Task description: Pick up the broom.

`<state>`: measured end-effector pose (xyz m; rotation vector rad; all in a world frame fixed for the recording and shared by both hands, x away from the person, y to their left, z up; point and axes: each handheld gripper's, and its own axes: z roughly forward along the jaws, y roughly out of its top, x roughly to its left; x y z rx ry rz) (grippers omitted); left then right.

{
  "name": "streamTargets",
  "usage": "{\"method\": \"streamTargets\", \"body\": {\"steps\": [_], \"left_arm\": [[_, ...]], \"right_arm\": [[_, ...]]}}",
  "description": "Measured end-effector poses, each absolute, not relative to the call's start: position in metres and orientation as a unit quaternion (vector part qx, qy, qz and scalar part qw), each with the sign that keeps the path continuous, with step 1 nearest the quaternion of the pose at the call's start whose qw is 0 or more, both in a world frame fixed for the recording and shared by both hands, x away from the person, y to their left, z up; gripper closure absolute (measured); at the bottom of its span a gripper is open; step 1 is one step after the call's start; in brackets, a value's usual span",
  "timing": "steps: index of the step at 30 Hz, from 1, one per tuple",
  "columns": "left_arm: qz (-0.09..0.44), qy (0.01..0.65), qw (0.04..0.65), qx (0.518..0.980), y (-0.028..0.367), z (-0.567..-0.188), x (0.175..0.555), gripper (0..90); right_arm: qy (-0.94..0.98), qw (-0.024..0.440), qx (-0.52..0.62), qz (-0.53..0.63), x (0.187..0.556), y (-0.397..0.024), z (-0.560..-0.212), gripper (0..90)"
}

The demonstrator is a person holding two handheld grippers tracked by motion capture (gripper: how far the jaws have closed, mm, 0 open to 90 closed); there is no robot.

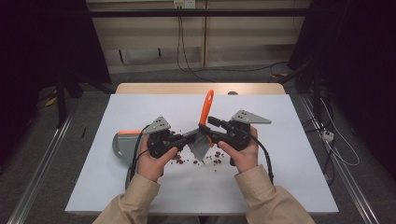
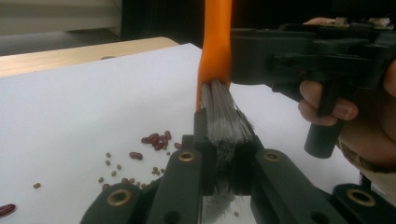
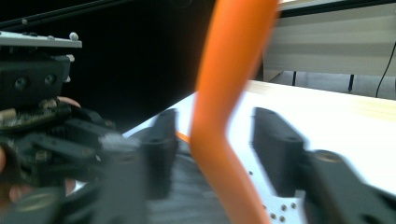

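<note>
A brush with an orange handle [image 1: 206,108] and grey bristles [image 2: 224,112] stands nearly upright above the white table top [image 1: 140,186]. My left gripper [image 2: 227,140] comes in from the left and is shut on the bristles just below the handle. My right gripper [image 3: 217,140] faces it from the right. Its jaws stand apart on either side of the lower handle [image 3: 229,70], with a gap on each side. Red beans [image 2: 156,140] and small greenish ones lie scattered on the table under the brush.
A grey dustpan [image 1: 122,144] with an orange edge lies on the table left of my left hand. More beans [image 1: 215,158] sit between the two hands. A wooden table edge [image 1: 196,87] runs behind the white top.
</note>
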<state>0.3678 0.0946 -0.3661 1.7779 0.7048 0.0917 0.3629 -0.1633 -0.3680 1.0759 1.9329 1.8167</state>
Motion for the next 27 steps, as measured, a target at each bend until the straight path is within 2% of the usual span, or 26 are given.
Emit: {"method": "streamTargets", "body": {"steps": [2,6,9,20,27], "left_arm": [[0.036,0.300,0.582,0.755,0.097,-0.365,0.368,84.9],[0.028,0.296,0.589,0.751,0.097,-0.364,0.368,84.8],[0.024,0.292,0.589,0.753,0.095,-0.365,0.368,84.8],[0.005,0.276,0.592,0.757,0.090,-0.366,0.367,84.7],[0.006,0.266,0.593,0.760,0.087,-0.366,0.366,84.7]], "right_arm": [[0.671,0.125,0.359,0.636,0.361,-0.180,-0.376,40.8],[0.676,0.133,0.360,0.629,0.360,-0.193,-0.387,38.8],[0.670,0.098,0.351,0.646,0.362,-0.202,-0.397,38.8],[0.679,0.069,0.333,0.650,0.365,-0.206,-0.400,37.4],[0.685,0.051,0.336,0.645,0.367,-0.206,-0.403,40.7]]}}
